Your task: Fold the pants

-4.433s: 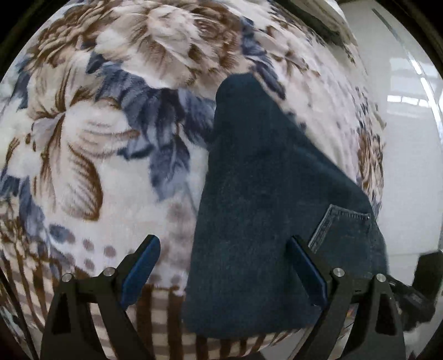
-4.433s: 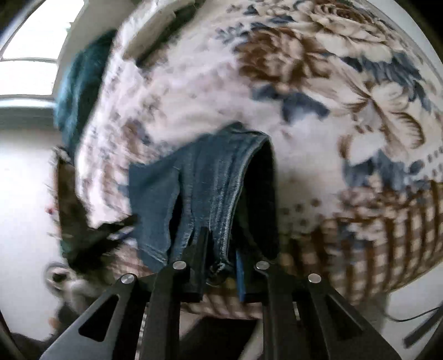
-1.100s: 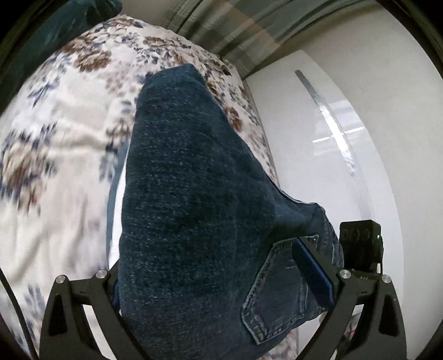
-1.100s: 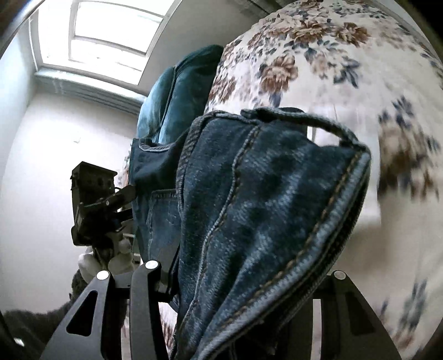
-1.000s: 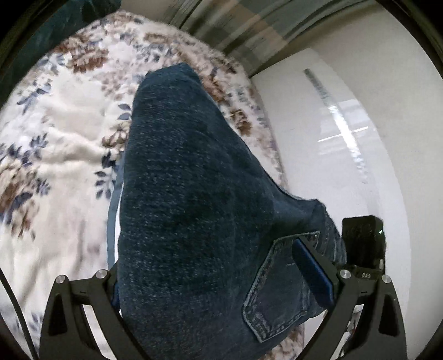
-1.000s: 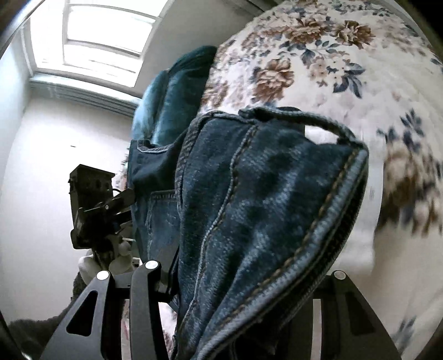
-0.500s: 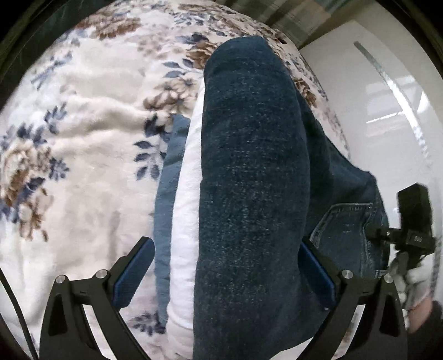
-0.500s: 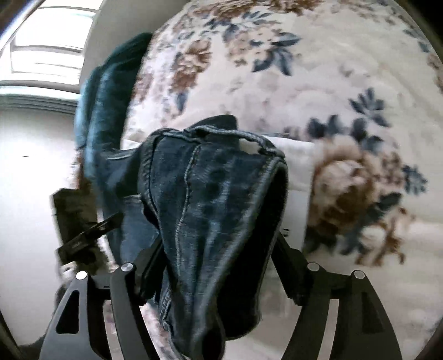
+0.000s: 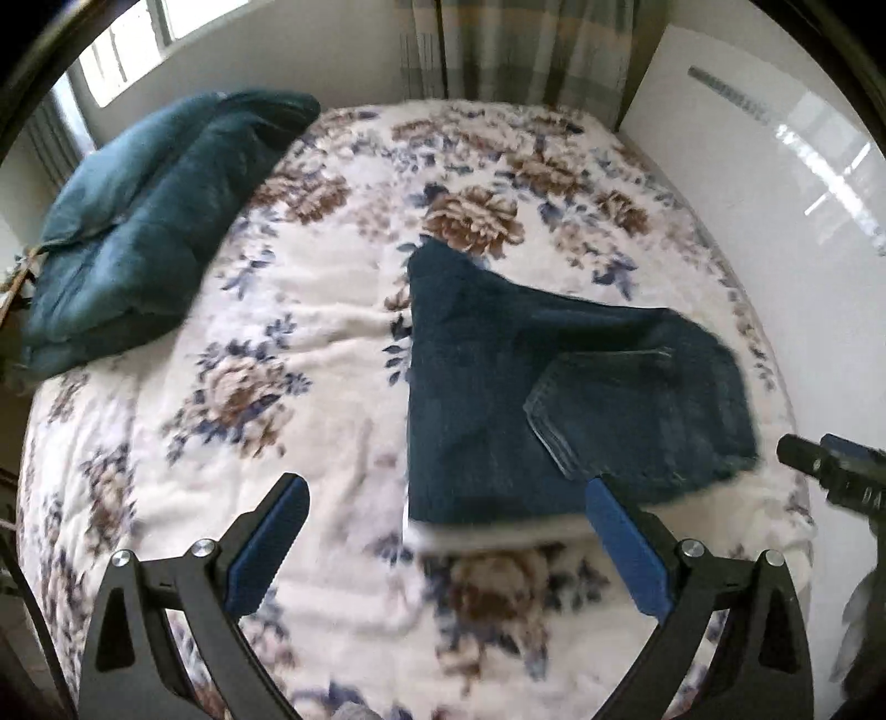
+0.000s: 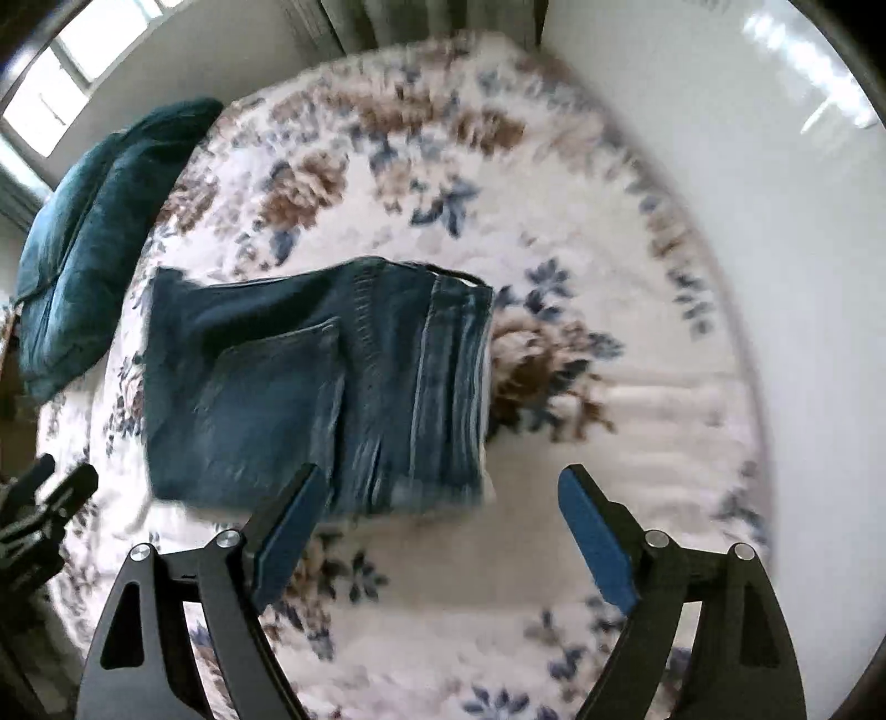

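Observation:
Dark blue jeans (image 9: 554, 399) lie folded in a compact stack on the floral blanket (image 9: 277, 360), back pocket up. They also show in the right wrist view (image 10: 310, 387), waistband to the right. My left gripper (image 9: 443, 509) is open and empty, held above the bed near the stack's front edge. My right gripper (image 10: 437, 498) is open and empty, just in front of the stack's right part. The right gripper's body (image 9: 830, 471) shows at the right edge of the left wrist view.
A dark teal pillow or folded duvet (image 9: 149, 221) lies at the bed's far left, also in the right wrist view (image 10: 94, 232). A white wall or wardrobe (image 9: 775, 194) runs along the bed's right side. Curtains (image 9: 526, 50) hang behind the bed.
Both grippers have let go of the jeans and pulled back and up. The jeans, held up before, now lie folded on the blanket.

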### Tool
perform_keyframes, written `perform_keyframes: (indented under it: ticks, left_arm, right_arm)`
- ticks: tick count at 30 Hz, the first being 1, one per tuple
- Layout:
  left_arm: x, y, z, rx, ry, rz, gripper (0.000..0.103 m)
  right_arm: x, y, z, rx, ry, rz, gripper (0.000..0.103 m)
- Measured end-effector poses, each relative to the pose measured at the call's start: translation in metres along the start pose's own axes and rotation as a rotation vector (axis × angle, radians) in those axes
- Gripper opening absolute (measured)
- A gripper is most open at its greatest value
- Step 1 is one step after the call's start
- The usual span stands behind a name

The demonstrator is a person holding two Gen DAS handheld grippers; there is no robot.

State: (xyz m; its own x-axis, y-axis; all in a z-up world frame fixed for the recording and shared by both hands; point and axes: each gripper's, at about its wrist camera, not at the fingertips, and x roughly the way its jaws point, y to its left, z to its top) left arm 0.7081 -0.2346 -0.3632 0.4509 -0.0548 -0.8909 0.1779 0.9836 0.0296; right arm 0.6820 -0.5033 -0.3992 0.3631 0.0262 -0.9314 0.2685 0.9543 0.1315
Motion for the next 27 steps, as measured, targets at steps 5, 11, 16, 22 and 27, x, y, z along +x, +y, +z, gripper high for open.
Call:
perform_keyframes:
  ticks: [5, 11, 16, 22, 27]
  left_arm:
    - [-0.080, 0.008, -0.028, -0.041, -0.049, 0.009, 0.102]
    - [-0.184, 0.010, -0.079, -0.066, -0.119, -0.010, 0.102]
    - [-0.264, 0.010, -0.121, -0.036, -0.179, -0.012, 0.102]
    - [-0.353, 0.026, -0.170, -0.008, -0.245, -0.025, 0.102]
    - [-0.424, 0.038, -0.218, 0.011, -0.293, -0.031, 0.102]
  right_arm:
    - [-0.105, 0.012, -0.059, -0.029, -0.115, -0.044, 0.088]
    - [-0.221, 0.029, -0.121, -0.064, -0.215, -0.090, 0.088]
    - [-0.321, 0.053, -0.185, -0.087, -0.296, -0.098, 0.088]
    - [-0.432, 0.079, -0.266, -0.095, -0.395, -0.110, 0.088]
    - [-0.511, 0.097, -0.333, -0.096, -0.440, -0.085, 0.088]
